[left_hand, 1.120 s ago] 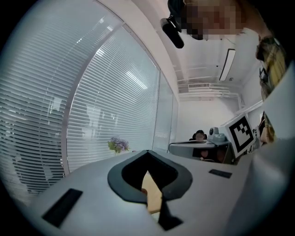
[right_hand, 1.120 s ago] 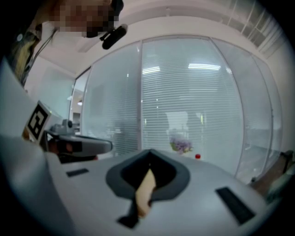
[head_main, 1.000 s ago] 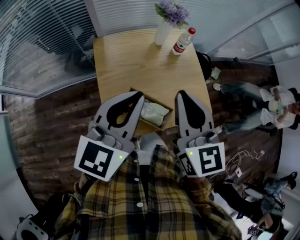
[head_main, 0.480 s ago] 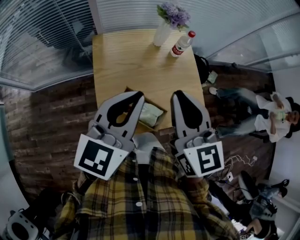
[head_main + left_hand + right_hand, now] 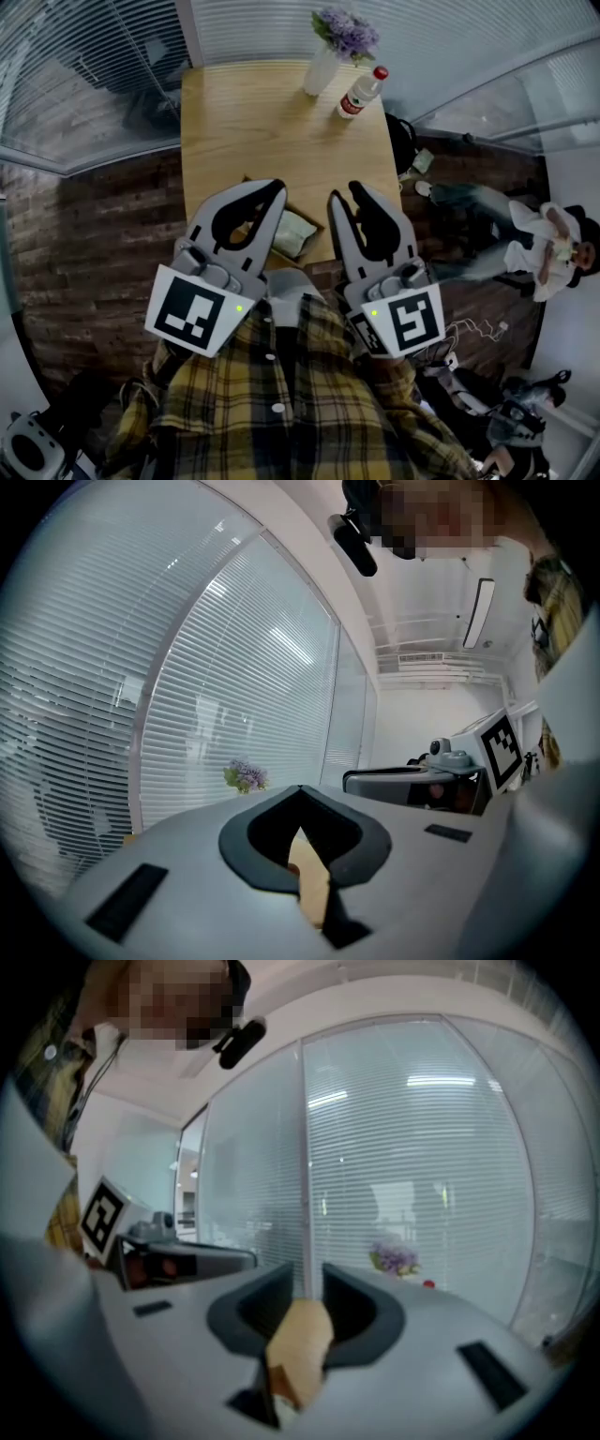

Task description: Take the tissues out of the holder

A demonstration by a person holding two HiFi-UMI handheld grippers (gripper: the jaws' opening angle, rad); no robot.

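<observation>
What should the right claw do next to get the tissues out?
Probably move the right claw left and down to the pale green tissue pack in the shallow wooden holder. Its jaws have just been opening, nothing is between them, and the pack lies just left of its tips.

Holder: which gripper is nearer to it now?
Left, seemingly. In the head view the left gripper overlaps the holder at its left end. The right gripper sits just off its right edge, jaws just opening, nothing between them.
</observation>
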